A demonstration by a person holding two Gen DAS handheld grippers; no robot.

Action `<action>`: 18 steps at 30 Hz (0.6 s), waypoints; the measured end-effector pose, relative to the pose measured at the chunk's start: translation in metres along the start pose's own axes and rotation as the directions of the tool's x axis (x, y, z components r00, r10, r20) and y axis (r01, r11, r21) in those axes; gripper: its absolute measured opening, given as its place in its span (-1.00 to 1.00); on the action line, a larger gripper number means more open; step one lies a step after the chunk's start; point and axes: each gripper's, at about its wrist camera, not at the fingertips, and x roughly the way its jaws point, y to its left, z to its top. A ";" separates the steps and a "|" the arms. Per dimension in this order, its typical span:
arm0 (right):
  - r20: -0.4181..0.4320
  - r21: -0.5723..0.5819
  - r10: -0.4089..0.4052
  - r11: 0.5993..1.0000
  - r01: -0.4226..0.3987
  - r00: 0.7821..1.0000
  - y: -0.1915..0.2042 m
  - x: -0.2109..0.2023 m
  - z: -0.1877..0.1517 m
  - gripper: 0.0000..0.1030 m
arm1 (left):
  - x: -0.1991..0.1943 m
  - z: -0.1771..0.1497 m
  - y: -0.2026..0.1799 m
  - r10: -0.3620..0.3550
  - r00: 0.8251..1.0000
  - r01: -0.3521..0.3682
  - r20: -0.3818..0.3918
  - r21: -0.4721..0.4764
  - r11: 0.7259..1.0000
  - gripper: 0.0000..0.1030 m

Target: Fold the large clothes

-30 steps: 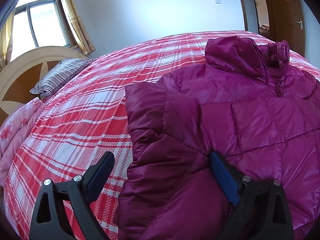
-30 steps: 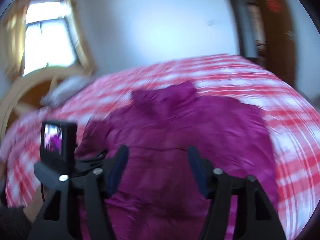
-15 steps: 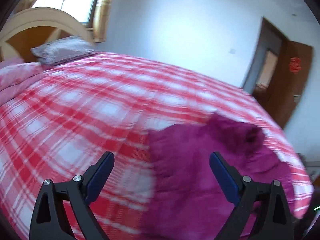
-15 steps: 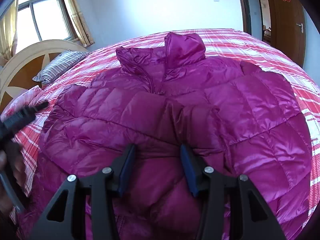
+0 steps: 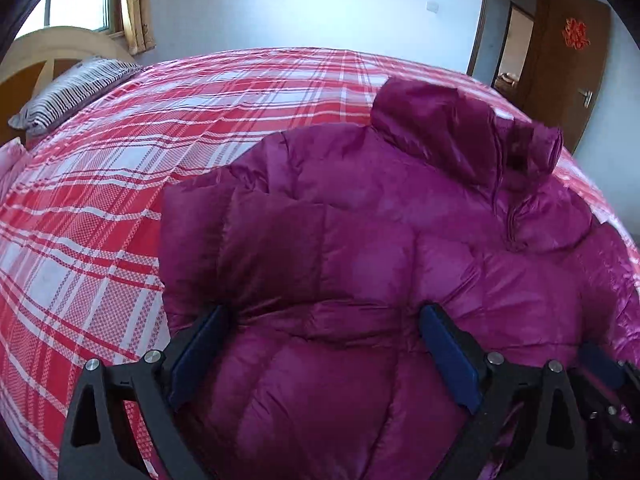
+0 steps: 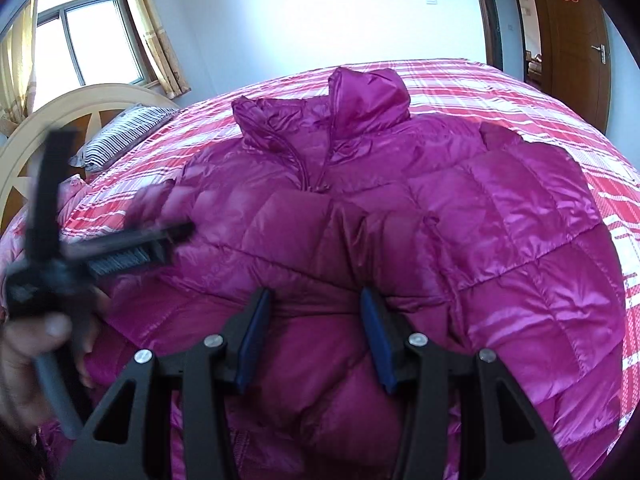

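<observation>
A magenta puffer jacket (image 6: pixel 400 216) is lying on the plaid bed (image 5: pixel 100 208). Both tools, left tool (image 5: pixel 324 344) and right tool (image 6: pixel 316 332), are gaping over its lower part, grasping nothing, seemingly poised to fold.

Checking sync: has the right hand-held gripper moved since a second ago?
Yes. The right hand-held gripper came closer and lower over the jacket; the headboard sits higher in view.

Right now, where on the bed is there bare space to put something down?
The red plaid bedspread lies bare between the purple jacket and the striped pillow, and beyond the collar toward the wall. It is crowded near both grippers, where the jacket fills the bed.
</observation>
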 end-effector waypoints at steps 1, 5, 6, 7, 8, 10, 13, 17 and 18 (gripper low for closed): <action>-0.001 -0.001 -0.001 1.000 0.001 1.000 0.000 0.001 0.000 -0.02 | 0.000 -0.001 -0.002 0.018 1.000 -0.018 0.001 0.010 1.000 0.92; -0.008 -0.014 -0.019 1.000 0.019 1.000 0.003 0.001 0.001 -0.02 | 0.002 -0.005 -0.011 0.070 0.998 -0.070 0.006 0.047 0.996 0.94; -0.001 -0.018 -0.021 1.000 0.021 1.000 0.004 -0.002 0.002 -0.02 | 0.002 -0.006 -0.010 0.070 0.997 -0.071 0.008 0.046 0.996 0.94; 0.014 -0.017 -0.019 1.000 0.019 1.000 0.004 -0.008 0.003 -0.01 | 0.001 -0.008 -0.011 0.071 0.997 -0.071 0.012 0.045 0.996 0.94; 0.049 -0.015 -0.022 1.000 0.023 0.999 0.005 -0.016 0.004 0.01 | 0.001 -0.007 -0.011 0.073 0.997 -0.073 0.015 0.046 0.996 0.94; 0.146 -0.020 -0.041 0.999 0.045 0.988 0.007 -0.038 0.004 0.01 | 0.003 -0.006 -0.011 0.076 0.997 -0.077 0.018 0.047 0.996 0.94; 0.165 -0.048 -0.041 0.998 0.050 0.985 0.013 -0.048 0.007 0.04 | 0.002 -0.007 -0.012 0.077 0.997 -0.078 0.019 0.048 0.996 0.94; 0.074 -0.100 -0.081 0.991 0.088 0.994 0.015 -0.030 0.004 0.02 | 0.003 -0.006 -0.012 0.078 0.997 -0.079 0.019 0.049 0.996 0.94; 0.043 -0.083 -0.083 0.993 0.086 0.996 0.011 -0.024 0.001 -0.01 | 0.003 -0.006 -0.012 0.079 0.997 -0.079 0.019 0.050 0.996 0.94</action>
